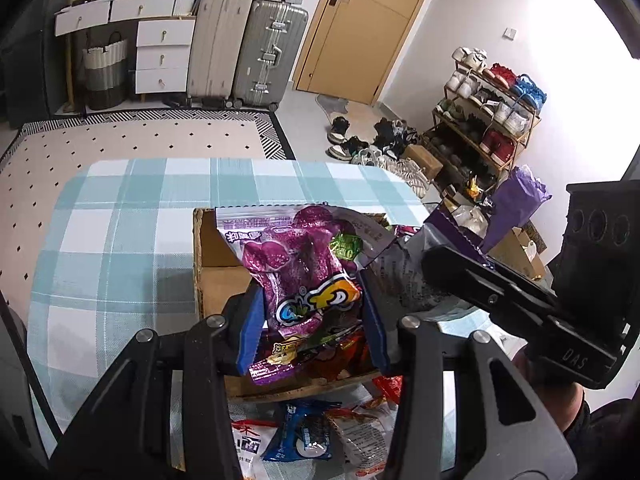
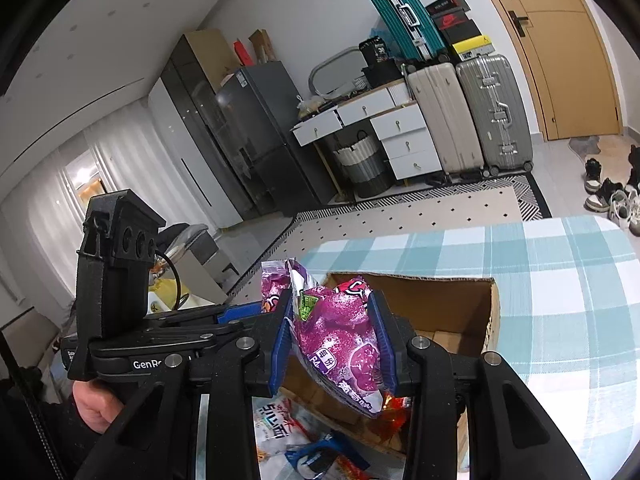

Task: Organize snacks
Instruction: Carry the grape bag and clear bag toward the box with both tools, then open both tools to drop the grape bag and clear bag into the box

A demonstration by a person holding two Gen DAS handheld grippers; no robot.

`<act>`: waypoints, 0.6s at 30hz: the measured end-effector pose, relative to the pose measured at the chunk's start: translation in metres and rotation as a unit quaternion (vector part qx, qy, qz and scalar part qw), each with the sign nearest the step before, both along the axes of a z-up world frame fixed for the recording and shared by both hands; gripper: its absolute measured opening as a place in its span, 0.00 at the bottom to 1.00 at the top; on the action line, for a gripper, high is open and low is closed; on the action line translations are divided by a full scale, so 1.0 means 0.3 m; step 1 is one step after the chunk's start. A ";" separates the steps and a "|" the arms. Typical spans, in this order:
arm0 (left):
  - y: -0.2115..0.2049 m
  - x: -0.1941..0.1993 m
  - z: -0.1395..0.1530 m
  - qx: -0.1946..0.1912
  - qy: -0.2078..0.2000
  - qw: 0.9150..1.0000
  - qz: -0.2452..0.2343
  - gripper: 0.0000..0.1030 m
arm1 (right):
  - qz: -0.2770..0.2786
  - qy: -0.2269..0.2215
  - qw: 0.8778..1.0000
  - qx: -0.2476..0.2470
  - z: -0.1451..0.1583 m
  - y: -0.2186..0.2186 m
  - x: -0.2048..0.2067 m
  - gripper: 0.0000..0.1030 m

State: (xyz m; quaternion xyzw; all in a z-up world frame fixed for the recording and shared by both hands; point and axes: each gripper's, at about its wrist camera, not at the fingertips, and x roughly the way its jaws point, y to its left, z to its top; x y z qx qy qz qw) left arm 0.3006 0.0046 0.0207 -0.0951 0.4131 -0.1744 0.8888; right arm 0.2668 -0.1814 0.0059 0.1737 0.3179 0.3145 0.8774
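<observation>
A purple snack bag [image 1: 296, 268] hangs between the blue pads of my left gripper [image 1: 312, 320], which is shut on it above an open cardboard box [image 1: 216, 280]. A second purple snack bag [image 2: 340, 336] is held the same way in my right gripper [image 2: 334, 340], above the near edge of the box [image 2: 460, 320]. The right gripper's black body [image 1: 516, 304] shows at the right of the left wrist view. Red and other packets [image 1: 340, 356] lie in the box under the left bag.
Loose snack packets lie on the checked tablecloth [image 1: 120, 240] in front of the box: a blue one [image 1: 304, 436], a white noodle pack [image 2: 276, 428], red ones [image 1: 384, 396]. Suitcases [image 1: 248, 48], a shoe rack [image 1: 488, 120] and a rug stand beyond the table.
</observation>
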 end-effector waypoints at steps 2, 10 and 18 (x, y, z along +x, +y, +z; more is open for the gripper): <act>-0.004 0.020 -0.019 0.000 0.003 1.000 -0.001 0.40 | -0.002 0.005 1.000 0.001 -0.020 -0.002 0.015 0.36; -0.013 0.086 -0.097 -0.009 0.028 1.000 0.009 0.43 | -0.010 0.016 1.000 -0.005 -0.071 -0.001 0.061 0.38; -0.002 0.082 -0.087 -0.004 0.012 1.000 0.016 0.58 | -0.029 0.009 1.000 0.008 -0.069 -0.043 0.059 0.66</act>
